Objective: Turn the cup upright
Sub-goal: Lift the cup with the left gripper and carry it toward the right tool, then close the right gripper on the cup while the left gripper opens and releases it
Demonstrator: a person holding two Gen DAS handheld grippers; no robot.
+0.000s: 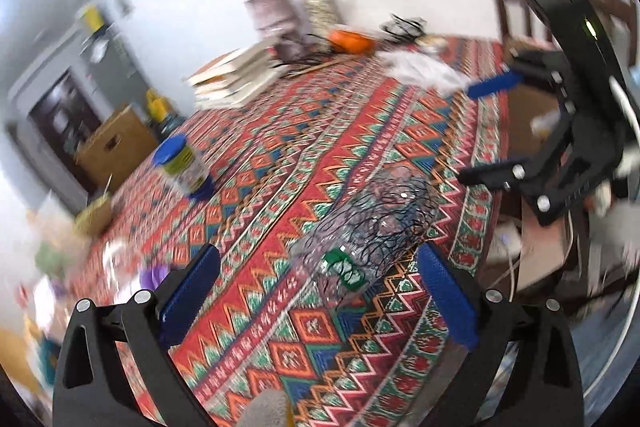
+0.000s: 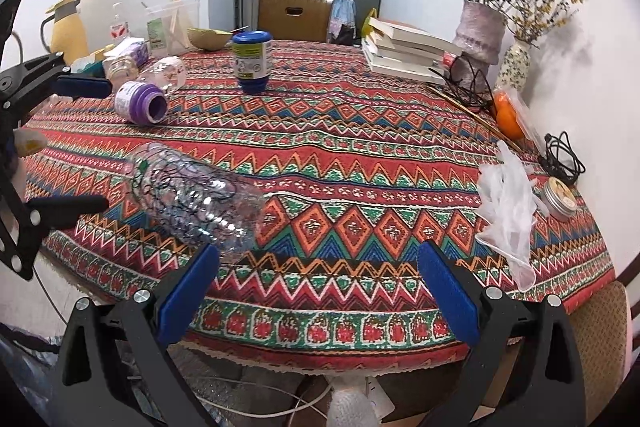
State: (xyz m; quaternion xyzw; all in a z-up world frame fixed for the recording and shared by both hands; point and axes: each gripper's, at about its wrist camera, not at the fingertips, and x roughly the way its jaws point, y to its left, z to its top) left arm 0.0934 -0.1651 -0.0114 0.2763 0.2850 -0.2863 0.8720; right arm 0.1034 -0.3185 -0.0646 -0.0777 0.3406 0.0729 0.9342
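Note:
A clear plastic cup (image 1: 372,231) with black scribble lines and a green label lies on its side on the patterned tablecloth (image 1: 280,155). My left gripper (image 1: 320,291) is open, its blue pads on either side of the cup's near end, not touching it. In the right wrist view the cup (image 2: 192,195) lies at the left near the table's front edge, with the left gripper (image 2: 80,143) open around its far end. My right gripper (image 2: 316,291) is open and empty over the front edge of the tablecloth (image 2: 360,155), right of the cup. It also shows in the left wrist view (image 1: 484,131).
A blue-lidded jar (image 2: 252,61) stands mid-table. A purple-capped bottle (image 2: 140,103) lies at the left among other bottles. Stacked books (image 2: 404,51), flower vases (image 2: 480,31), an orange (image 2: 506,115), a plastic glove (image 2: 508,203), a round tin (image 2: 560,197) and a black cable (image 2: 562,157) fill the right side.

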